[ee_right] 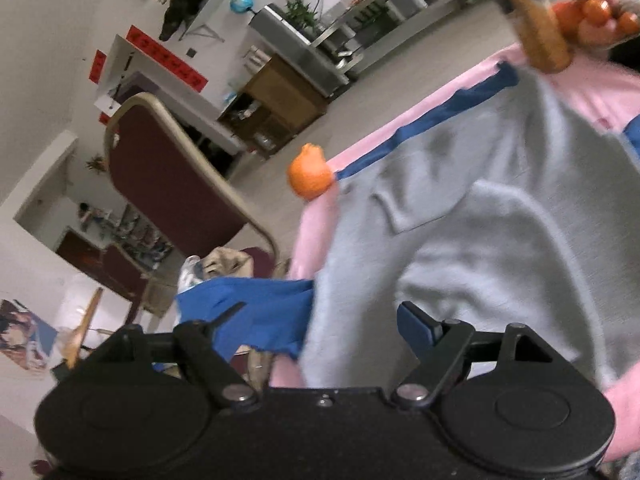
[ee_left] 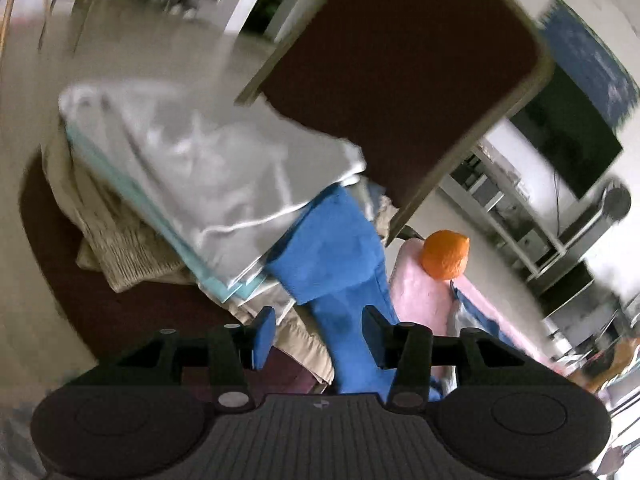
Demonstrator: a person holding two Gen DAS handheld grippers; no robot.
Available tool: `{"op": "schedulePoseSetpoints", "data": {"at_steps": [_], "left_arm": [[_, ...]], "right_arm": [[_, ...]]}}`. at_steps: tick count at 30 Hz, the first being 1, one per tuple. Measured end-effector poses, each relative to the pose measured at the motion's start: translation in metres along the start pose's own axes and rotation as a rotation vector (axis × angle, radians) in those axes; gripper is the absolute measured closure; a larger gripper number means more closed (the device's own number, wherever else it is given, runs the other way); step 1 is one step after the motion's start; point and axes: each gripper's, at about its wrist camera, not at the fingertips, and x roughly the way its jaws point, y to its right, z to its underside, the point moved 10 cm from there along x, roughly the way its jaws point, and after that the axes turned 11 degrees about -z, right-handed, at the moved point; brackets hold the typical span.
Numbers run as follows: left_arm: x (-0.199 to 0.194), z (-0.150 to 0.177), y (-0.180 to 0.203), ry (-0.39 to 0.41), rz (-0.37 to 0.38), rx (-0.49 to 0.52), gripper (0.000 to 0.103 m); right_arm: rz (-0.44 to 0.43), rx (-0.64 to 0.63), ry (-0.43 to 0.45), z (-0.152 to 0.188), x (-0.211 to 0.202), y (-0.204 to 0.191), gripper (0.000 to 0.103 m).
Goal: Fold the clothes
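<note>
In the left wrist view a bright blue garment hangs from a pile of folded clothes on a maroon chair seat and runs down between the fingers of my left gripper. The jaws stand apart, with a gap beside the cloth. In the right wrist view a light grey garment with a dark blue edge lies spread and rumpled on the pink table cover. My right gripper hovers wide open over its near edge, holding nothing. The blue garment stretches from the chair to the table's side.
The chair's maroon back rises just behind the pile and is also seen in the other view as the chair back. An orange object sits at the table's corner. A woven basket with fruit stands at the far end.
</note>
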Motion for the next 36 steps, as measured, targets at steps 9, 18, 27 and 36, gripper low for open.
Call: {"op": "schedulePoseSetpoints", "data": {"at_steps": [9,18,27,36], "left_arm": [[0.046,-0.017,-0.004,0.051,0.024,-0.091,0.060],[0.051,-0.027,0.004,0.099,-0.006,-0.068,0.102],[-0.008,-0.037,0.062,0.223,-0.098,0.172,0.102],[-0.112,-0.010,0.201,0.429,-0.069,0.521,0.102]], "right_arm": [[0.007,0.003,-0.031,0.009,0.029,-0.010,0.023],[0.013,0.016,-0.021,0.009,0.031,-0.005,0.021],[-0.001,0.024,0.043,-0.009,0.000,0.005,0.021],[0.038,0.101,0.116,-0.057,-0.063,0.080,0.019]]}}
